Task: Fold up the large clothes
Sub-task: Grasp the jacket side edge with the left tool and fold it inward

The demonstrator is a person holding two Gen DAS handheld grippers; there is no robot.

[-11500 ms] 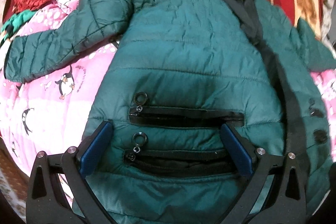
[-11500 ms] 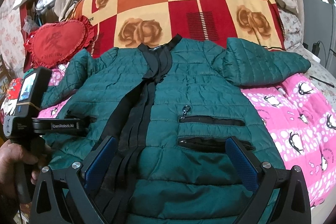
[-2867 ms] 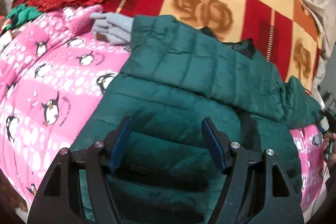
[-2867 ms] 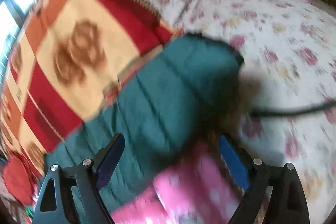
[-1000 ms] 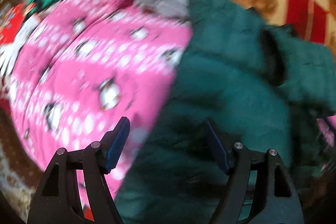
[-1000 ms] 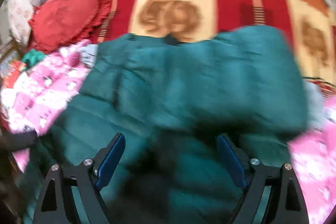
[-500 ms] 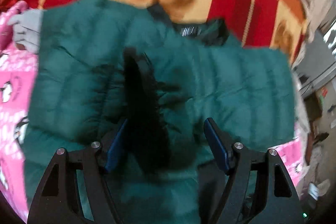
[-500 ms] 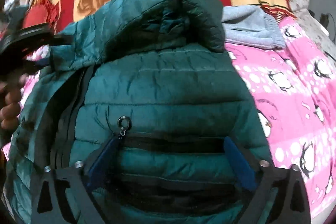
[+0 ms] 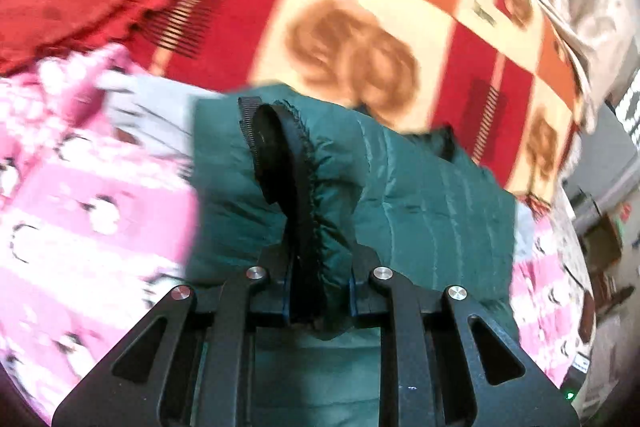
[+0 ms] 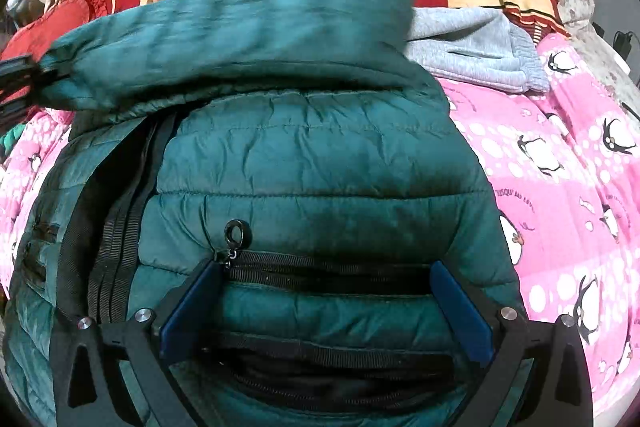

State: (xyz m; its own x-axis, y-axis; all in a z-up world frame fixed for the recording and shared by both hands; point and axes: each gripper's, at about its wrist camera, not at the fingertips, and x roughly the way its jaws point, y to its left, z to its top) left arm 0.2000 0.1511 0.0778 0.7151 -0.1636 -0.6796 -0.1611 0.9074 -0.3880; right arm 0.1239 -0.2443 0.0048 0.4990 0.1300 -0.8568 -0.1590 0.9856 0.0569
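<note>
The left gripper (image 9: 316,291) has its jaws pinched on the black-trimmed cuff of the green jacket (image 10: 312,163), low in the frame's centre; half a second ago they stood wide above it. The right gripper (image 10: 326,311) keeps its jaws wide over the pocket zipper (image 10: 328,269), holding nothing. The jacket lies on the pink penguin blanket (image 10: 568,187), sleeve (image 10: 232,35) folded across the upper frame.

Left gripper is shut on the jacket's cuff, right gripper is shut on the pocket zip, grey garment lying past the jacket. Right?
Not quite. The right gripper is open, its jaws spread either side of the pocket zip, as the right wrist view shows. The left gripper is shut on the jacket's cuff; the grey garment lies past the jacket.
</note>
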